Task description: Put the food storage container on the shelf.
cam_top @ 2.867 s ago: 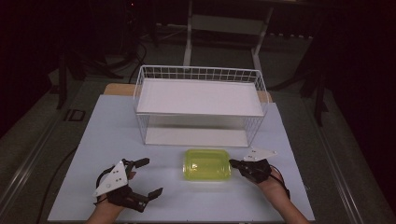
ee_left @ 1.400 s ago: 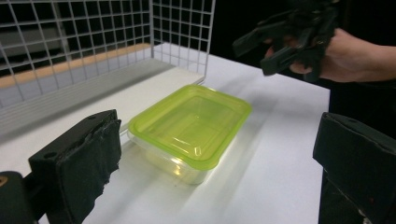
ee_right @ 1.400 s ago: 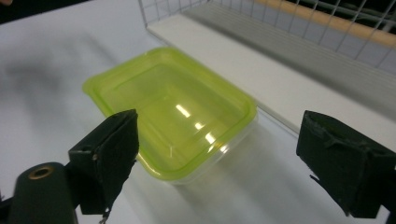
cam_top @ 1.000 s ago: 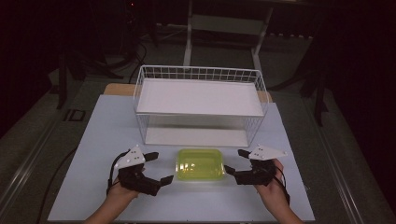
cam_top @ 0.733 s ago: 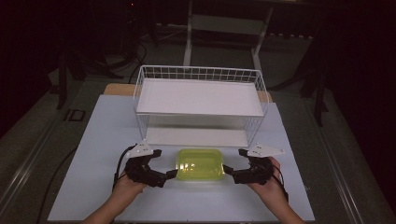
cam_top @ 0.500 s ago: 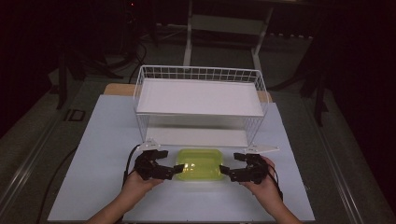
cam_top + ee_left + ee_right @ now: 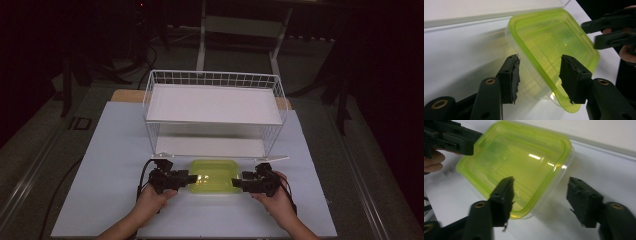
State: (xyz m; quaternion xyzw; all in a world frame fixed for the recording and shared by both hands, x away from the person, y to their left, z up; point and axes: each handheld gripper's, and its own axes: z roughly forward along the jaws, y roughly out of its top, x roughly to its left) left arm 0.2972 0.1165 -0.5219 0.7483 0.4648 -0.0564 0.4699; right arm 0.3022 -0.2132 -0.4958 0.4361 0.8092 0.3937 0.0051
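A rectangular clear plastic container with a translucent lime-green lid lies flat on the white table, near its front edge and just in front of a white wire shelf rack. The left gripper straddles the container's left end and the right gripper its right end. In the left gripper view, the container's near corner lies between the two black pads, which have just been closing; one pad appears to meet the lid rim, the other stands apart from the clear wall, so no firm clamp is judged yet. In the right gripper view, the jaws, also just closing, bracket the container's corner, with the far pad clearly off it: released. The approach appears done; what seems left is closing both grips and lifting. The rack stands close behind, its lower shelf and upper shelf bare; its front rail could obstruct a forward move.
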